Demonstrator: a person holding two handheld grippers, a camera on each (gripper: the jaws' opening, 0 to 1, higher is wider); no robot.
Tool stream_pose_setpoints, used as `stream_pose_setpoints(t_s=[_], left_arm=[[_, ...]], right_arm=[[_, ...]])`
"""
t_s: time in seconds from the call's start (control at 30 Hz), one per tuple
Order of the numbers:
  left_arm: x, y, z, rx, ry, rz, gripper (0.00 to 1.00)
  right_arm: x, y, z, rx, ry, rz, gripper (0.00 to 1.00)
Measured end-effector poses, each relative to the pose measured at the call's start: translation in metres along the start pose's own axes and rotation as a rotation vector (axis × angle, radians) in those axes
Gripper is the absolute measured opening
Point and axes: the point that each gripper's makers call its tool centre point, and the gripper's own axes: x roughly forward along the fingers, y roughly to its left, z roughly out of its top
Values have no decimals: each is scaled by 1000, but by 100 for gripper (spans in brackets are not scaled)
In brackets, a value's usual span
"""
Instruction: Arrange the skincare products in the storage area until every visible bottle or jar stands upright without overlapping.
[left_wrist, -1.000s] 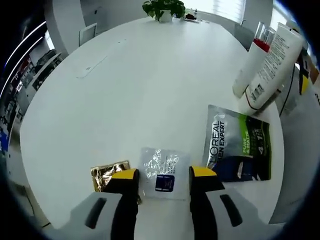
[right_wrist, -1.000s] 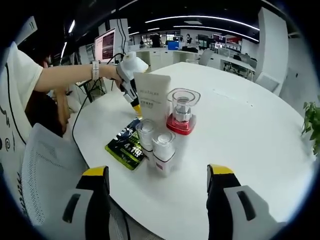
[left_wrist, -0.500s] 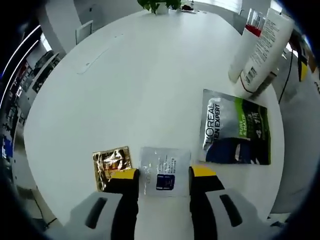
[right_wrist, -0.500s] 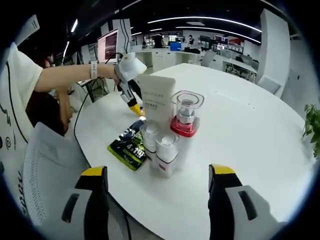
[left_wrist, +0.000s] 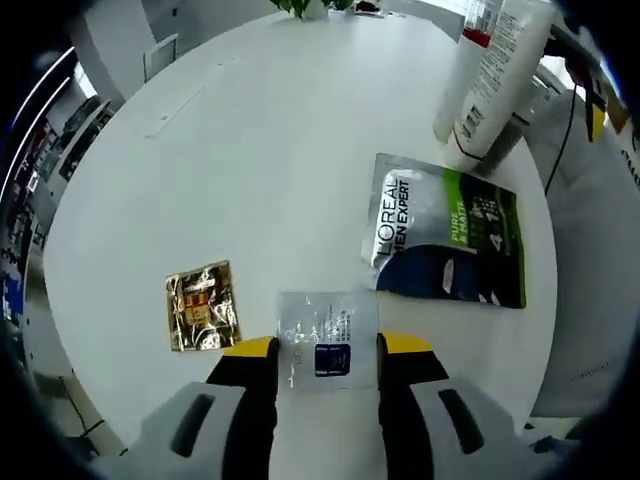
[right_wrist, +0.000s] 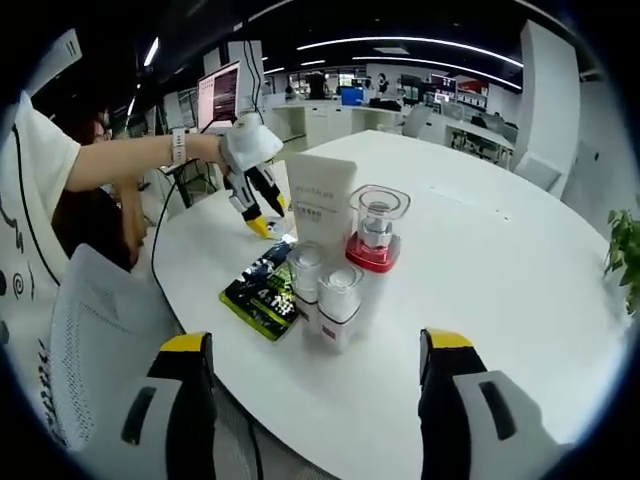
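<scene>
My left gripper is open and points down at the white table. A clear sachet with a blue square lies flat between its yellow tips. A gold sachet lies to its left, and a green and grey L'Oreal pouch to its right. A white tube stands at the upper right. In the right gripper view, my right gripper is open in the air. Ahead of it, two white pump bottles, a red-based clear bottle and the white tube stand upright. The pouch lies beside them.
A person's hand holds the left gripper just past the tube. A white chair stands close to the table edge at the left. A potted plant sits at the table's far side. Desks and monitors fill the office behind.
In the right gripper view, the left gripper has dropped lower and moved away from the tube. The left gripper view has shifted, so the gold sachet now sits clear of the jaw. Both grippers stay open.
</scene>
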Motion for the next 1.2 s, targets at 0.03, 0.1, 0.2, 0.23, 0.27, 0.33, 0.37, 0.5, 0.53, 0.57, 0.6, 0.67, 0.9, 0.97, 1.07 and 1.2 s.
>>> stream_pose_setpoints(t_s=[0.03,0.1,0.2,0.23,0.27,0.33,0.37,0.5,0.53,0.57,0.6,0.67,0.9,0.97,1.07,1.2], left_arm=[[-1,-3,-2,4,4,-3,35],[-1,-9,-6,12,11,-18,35],[-2,-13,-11,15,12,-33,35],[-2,-13,-12,11,15,-38,35],[-2,-12,-13,11,17,-38,35],[-3,-14,-15,22,20,-43,35],[-3,-16,-16,25,23,-46,35],[-3,-24,-16,39,16,-47,35],[-3,-27,-15,40,13,-47,35],[-3,-30,-15,47,10,-49,35],[-2,-32,-14,48,9,-49,35],[-3,-36,-14,57,6,-51,35],[-4,-52,-12,70,0,-60,35],[-4,-56,-12,83,3,-63,35],[-3,-58,-11,97,3,-69,35],[-4,-66,-13,115,-4,-77,35]], right_arm=[[0,0,0,1,-1,-1,85],[0,1,-1,2,1,3,86],[0,3,-2,-4,5,6,86],[-1,3,-2,-5,4,6,86],[-1,4,-1,-6,1,10,86],[-2,5,0,-9,-4,9,86],[-3,5,0,-11,-5,9,86],[-4,5,-2,-11,-1,7,88],[-4,5,-2,-10,-3,6,89],[-5,5,-3,-10,-4,7,89],[-5,6,-3,-11,-4,8,89],[-6,7,-3,-12,-6,7,90],[-10,9,-3,-16,-10,7,93],[-11,9,-2,-14,-11,8,94],[-11,9,-3,-22,-6,7,97],[-12,12,-3,-28,-6,9,99]])
